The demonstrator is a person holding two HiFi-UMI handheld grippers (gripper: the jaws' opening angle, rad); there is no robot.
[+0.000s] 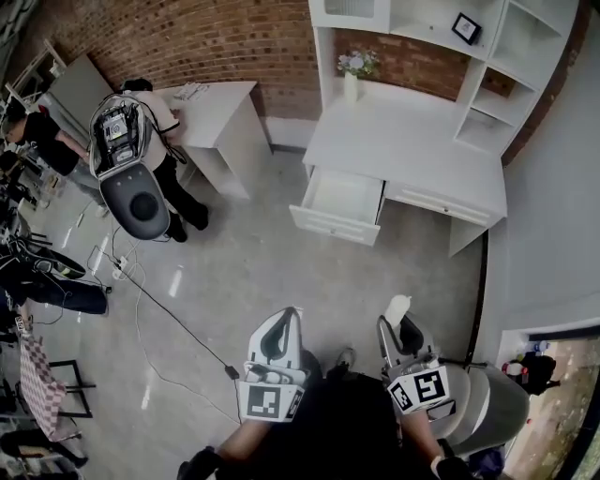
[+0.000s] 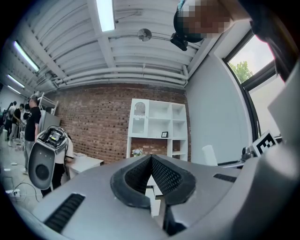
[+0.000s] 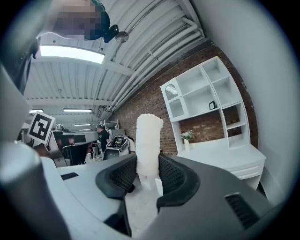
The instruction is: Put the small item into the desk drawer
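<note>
The small item (image 1: 397, 307) is a white, soft-looking roll. It stands upright between the pads of my right gripper (image 1: 400, 326), which is shut on it. In the right gripper view the roll (image 3: 148, 140) rises well above the gripper (image 3: 149, 164). My left gripper (image 1: 281, 330) is beside it, a little to the left. Its jaws meet at the tips with nothing between them, as the left gripper view (image 2: 151, 158) shows. The white desk (image 1: 403, 141) with a shelf unit stands ahead across bare floor. Its left drawer (image 1: 339, 208) is pulled out and looks empty.
A vase of flowers (image 1: 352, 75) and a small picture frame (image 1: 466, 28) sit on the desk unit. To the left a person stands by a grey machine (image 1: 131, 178) near a second white desk (image 1: 220, 117). Cables (image 1: 159, 309) trail over the floor at left.
</note>
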